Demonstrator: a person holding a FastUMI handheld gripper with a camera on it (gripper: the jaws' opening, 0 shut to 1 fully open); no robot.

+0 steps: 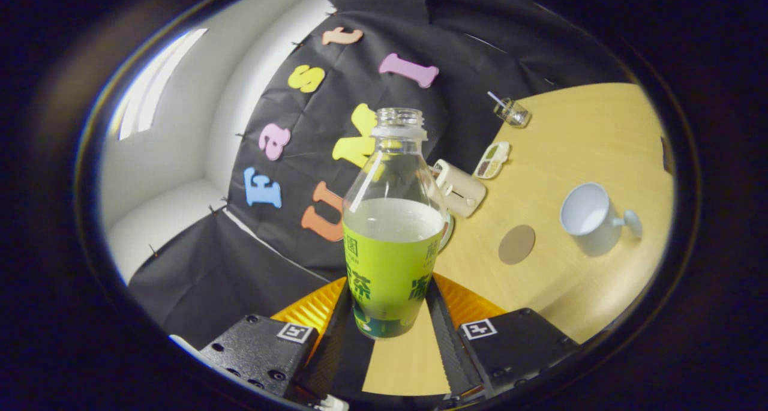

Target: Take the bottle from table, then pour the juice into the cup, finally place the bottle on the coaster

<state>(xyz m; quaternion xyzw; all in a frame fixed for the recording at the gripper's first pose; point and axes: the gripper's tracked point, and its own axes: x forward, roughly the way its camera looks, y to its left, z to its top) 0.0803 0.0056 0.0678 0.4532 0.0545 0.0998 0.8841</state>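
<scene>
An uncapped clear bottle with a green label, a little over half full of pale juice, stands between my two fingers. My gripper is shut on the bottle, both fingers pressing its lower body. The whole view is rolled, so the table slopes away to the right. A pale blue cup with a handle rests on the table beyond the fingers to the right. A round brown coaster lies flat between the bottle and the cup.
A beige toaster-like box sits just behind the bottle. Farther back are a small divided dish and a clear glass with a straw. The black cloth wall rises beyond the table's left edge.
</scene>
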